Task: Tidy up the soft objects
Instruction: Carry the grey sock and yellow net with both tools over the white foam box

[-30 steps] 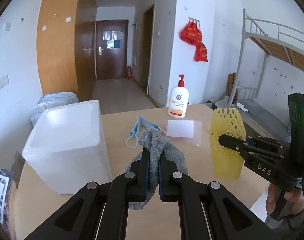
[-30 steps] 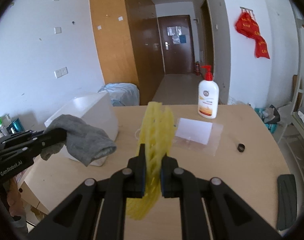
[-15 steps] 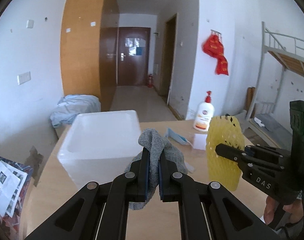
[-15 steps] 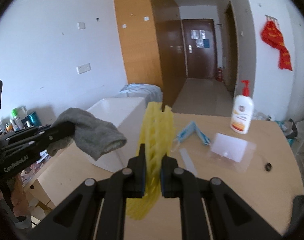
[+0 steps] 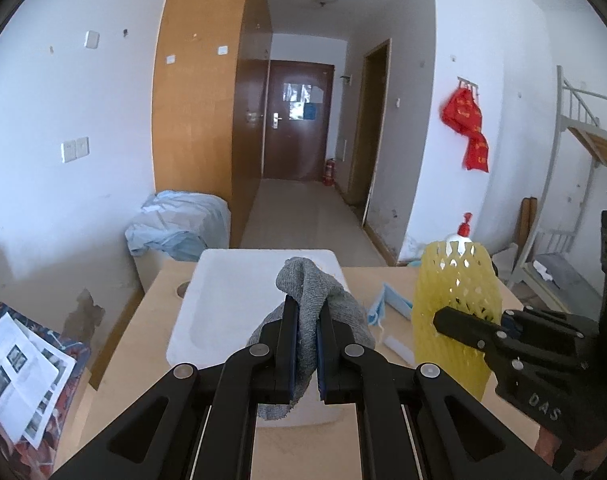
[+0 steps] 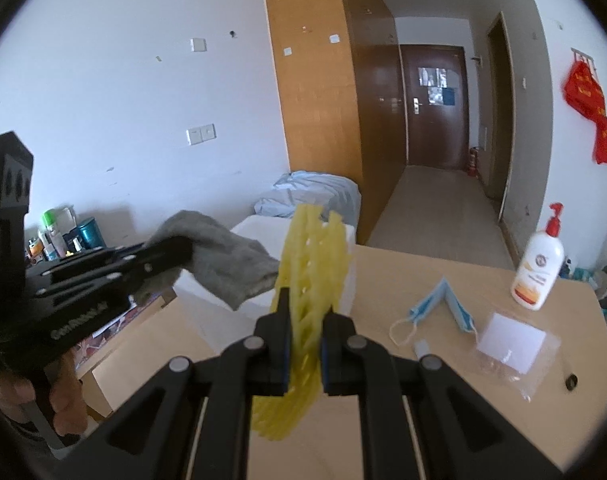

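Foam box point(image 5: 239, 300), white, open-topped, on the left part of the bench point(image 5: 143, 364); only its shallow inner wall shows, so whether it holds anything cannot be told.

Left tongs point(image 5: 306, 344): clenched on a grey sock point(image 5: 307, 284), which is held in the air in front of and above the box, its loose end drooping below the fingers. In the right wrist view the same sock point(image 6: 223, 260) hangs off the left tongs point(image 6: 179, 254) over the near corner of the box point(image 6: 259, 236).

Right tongs point(image 6: 305, 344): clenched on a yellow foam net sleeve point(image 6: 311, 276), held upright and clear of the bench top. In the left wrist view the sleeve point(image 5: 455, 304) stands just right of the sock, with the right tongs point(image 5: 443, 320) gripping its side.

Bench, light wood: bare surface shows in front of the box and between box and sleeve; the left edge drops off beside the box, with printed papers point(image 5: 19, 376) below it.

On the right half of the bench: blue face mask point(image 6: 443, 304), folded, straps loose; clear plastic bag with a white card point(image 6: 515, 340); white pump bottle with red top point(image 6: 539, 272) near the far edge; small black ring point(image 6: 571, 381) near the right edge. All lie well apart from the box.

Beyond the bench: pale blue bundle point(image 5: 179, 224) against the wall, corridor to a brown door point(image 5: 299, 120).
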Available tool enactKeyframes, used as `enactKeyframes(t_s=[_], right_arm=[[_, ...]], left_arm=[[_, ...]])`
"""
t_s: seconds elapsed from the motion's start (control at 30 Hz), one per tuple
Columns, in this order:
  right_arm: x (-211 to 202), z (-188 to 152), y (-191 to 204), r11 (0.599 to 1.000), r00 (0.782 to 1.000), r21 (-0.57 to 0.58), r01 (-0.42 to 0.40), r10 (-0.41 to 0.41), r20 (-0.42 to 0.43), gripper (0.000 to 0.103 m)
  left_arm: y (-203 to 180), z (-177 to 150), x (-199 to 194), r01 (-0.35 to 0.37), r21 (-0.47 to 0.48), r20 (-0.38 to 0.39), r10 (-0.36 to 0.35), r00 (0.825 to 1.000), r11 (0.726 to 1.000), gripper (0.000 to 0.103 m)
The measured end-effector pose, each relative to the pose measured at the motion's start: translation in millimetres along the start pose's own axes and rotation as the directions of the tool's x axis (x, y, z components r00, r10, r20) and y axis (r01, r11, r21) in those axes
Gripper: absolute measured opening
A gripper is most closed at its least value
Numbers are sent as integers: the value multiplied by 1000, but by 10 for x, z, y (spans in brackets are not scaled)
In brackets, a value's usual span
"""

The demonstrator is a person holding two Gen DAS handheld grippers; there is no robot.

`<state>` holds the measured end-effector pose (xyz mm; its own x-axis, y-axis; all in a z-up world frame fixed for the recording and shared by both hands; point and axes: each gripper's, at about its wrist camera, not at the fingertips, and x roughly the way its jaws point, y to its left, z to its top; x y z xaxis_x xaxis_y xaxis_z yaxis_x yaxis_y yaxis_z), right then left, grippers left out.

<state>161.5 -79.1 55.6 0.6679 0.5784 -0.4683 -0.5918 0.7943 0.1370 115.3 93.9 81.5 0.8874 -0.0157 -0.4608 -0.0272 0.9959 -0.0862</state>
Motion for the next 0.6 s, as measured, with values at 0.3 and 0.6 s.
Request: enactKeyframes(t_s=[0.3, 0.6], right_arm=[[233, 193, 149, 999, 1000, -32, -13, 12, -18, 14], [327, 186, 127, 999, 999, -32, -12, 10, -34, 14]], left_arm=[[102, 170, 245, -37, 9, -16, 37, 999, 999, 8], [144, 285, 605, -42, 8, -65, 42, 997, 999, 8]])
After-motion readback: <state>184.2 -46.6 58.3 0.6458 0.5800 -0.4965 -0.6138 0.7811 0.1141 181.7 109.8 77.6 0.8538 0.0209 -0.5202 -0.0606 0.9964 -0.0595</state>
